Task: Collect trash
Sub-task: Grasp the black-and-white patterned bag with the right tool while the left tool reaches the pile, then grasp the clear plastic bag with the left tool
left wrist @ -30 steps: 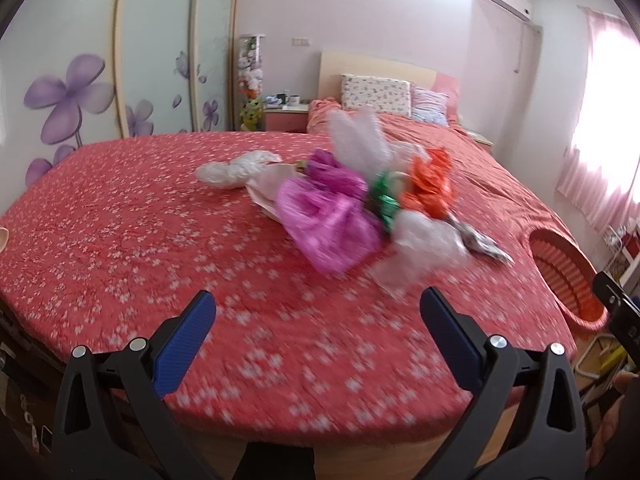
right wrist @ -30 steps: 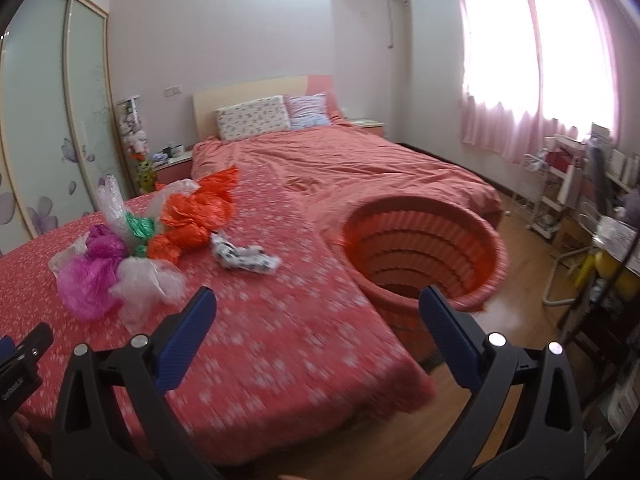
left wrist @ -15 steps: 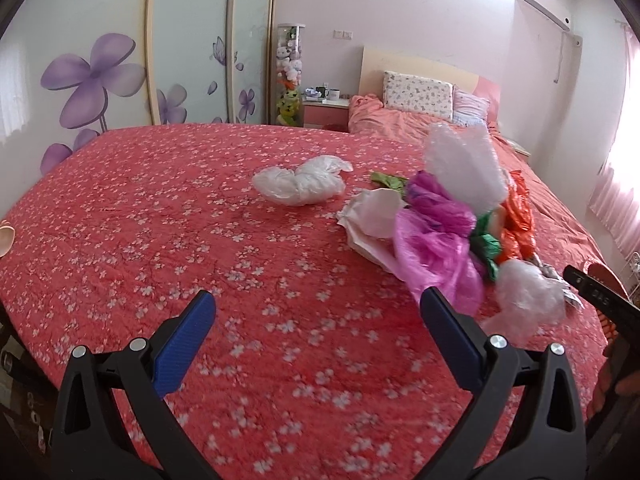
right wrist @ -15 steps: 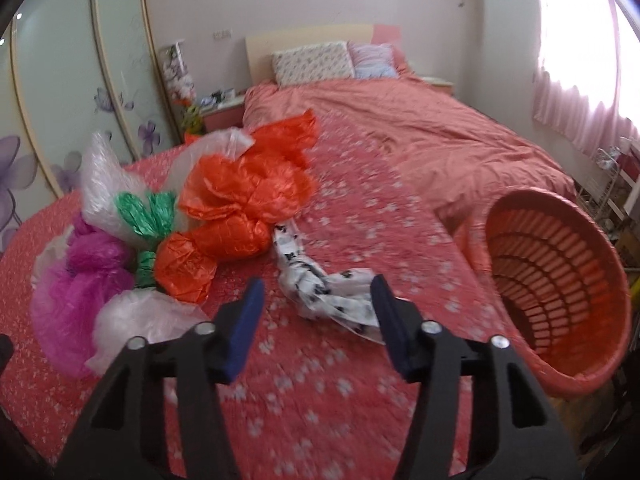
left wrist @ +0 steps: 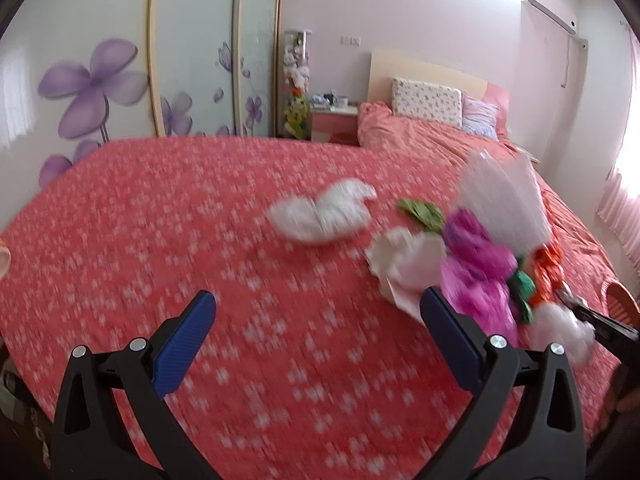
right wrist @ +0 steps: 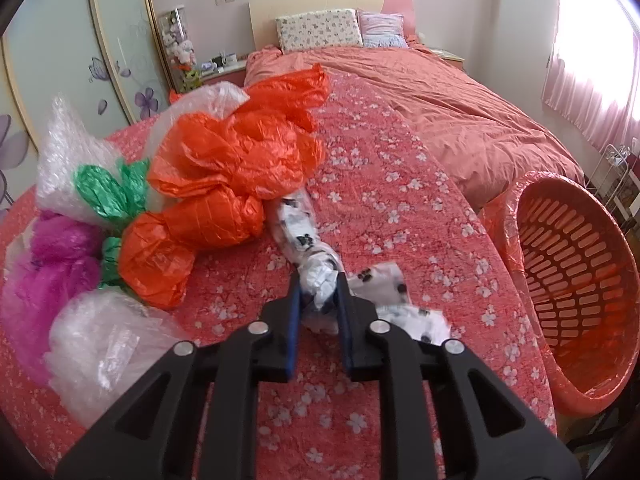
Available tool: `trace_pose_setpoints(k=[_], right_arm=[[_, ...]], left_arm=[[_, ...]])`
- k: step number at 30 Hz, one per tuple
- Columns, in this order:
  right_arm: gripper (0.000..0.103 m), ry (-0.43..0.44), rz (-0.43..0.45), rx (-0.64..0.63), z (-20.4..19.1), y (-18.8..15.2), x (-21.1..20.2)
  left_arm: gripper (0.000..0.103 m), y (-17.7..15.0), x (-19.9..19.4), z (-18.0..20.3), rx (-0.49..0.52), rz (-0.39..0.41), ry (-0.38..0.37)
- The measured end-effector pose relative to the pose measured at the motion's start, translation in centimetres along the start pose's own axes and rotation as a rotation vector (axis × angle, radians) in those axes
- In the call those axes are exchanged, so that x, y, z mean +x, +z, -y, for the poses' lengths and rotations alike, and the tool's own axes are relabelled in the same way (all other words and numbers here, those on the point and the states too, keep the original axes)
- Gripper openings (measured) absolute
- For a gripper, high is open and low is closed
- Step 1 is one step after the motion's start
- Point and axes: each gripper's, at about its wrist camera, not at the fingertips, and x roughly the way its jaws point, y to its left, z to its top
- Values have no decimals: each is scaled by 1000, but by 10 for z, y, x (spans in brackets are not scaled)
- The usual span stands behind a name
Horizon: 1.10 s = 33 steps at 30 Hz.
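Note:
My right gripper (right wrist: 319,280) is low over the red flowered bedspread (right wrist: 400,208). Its jaws are closing on a crumpled white bag with black paw prints (right wrist: 304,236), and the pads pinch its bunched middle. To its left lies a heap of trash: orange bags (right wrist: 240,152), a green bag (right wrist: 108,188), a magenta bag (right wrist: 52,264), bubble wrap (right wrist: 72,152) and a clear bag (right wrist: 100,344). My left gripper (left wrist: 318,300) hangs open over the bedspread with nothing between its fingers. A white bag (left wrist: 324,216) lies just beyond it, and the heap with the magenta bag (left wrist: 476,272) is to its right.
An orange slatted basket (right wrist: 576,264) stands tilted off the bed's right edge. A second bed with an orange quilt (right wrist: 460,112) and pillows (right wrist: 316,32) adjoins behind. Wardrobe doors with purple flowers (left wrist: 92,84) and a nightstand (left wrist: 334,120) line the far side.
My right gripper dropped toward the bed and narrowed from wide open until it pinched the paw-print bag. The left gripper swung left, so the heap slid to the right of its view.

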Motion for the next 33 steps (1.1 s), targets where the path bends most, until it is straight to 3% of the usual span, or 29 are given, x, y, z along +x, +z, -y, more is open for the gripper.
trace_pose_setpoints(k=[5, 8, 12, 20, 23, 27, 30, 33], right_arm=[[16, 18, 37, 21, 11, -2, -24], [16, 19, 64, 28, 18, -3, -39], [16, 19, 76, 49, 27, -3, -49], [16, 5, 64, 68, 38, -7, -50], [16, -3, 65, 65, 38, -8, -51], [16, -4, 70, 63, 37, -8, -53], [16, 0, 77, 67, 37, -7, -56], [16, 4, 88, 68, 37, -8, -63]], left_arm=[[101, 24, 25, -4, 34, -2, 17], [99, 37, 53, -8, 29, -53, 16], [87, 50, 87, -7, 40, -102, 20], [85, 59, 128, 6, 100, -167, -20], [70, 58, 145, 7, 95, -231, -46], [45, 56, 145, 3, 53, -245, -118], [35, 54, 139, 3, 64, -227, -117], [33, 55, 125, 2, 71, -192, -102]])
